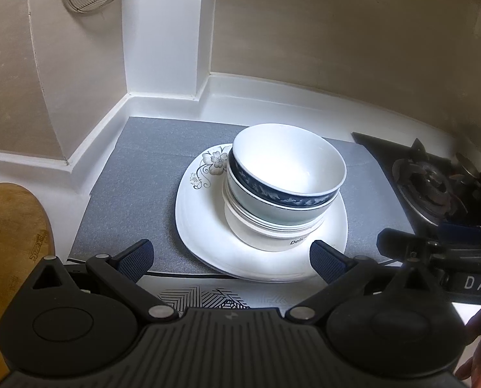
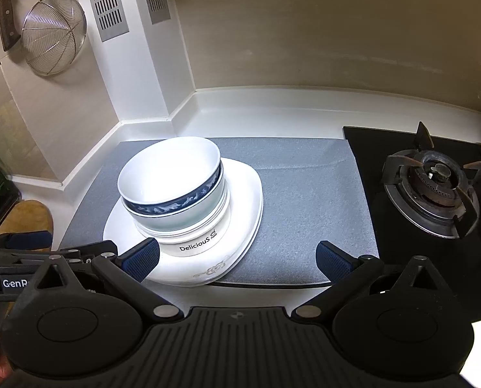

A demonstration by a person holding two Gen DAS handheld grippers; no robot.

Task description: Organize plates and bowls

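A stack of bowls stands on white square plates with a flower print, on a grey mat. The top bowl is white inside with a dark blue band; the lowest bowl reads "Delicious". The same stack of bowls and plates shows in the right wrist view. My left gripper is open and empty, just in front of the plates. My right gripper is open and empty, in front of the plates' right corner; its left finger sits near the plate edge.
A gas stove burner on black glass lies right of the mat. A wooden cutting board is at the left. A wire strainer and a cleaver hang on the wall. A white pillar stands in the corner.
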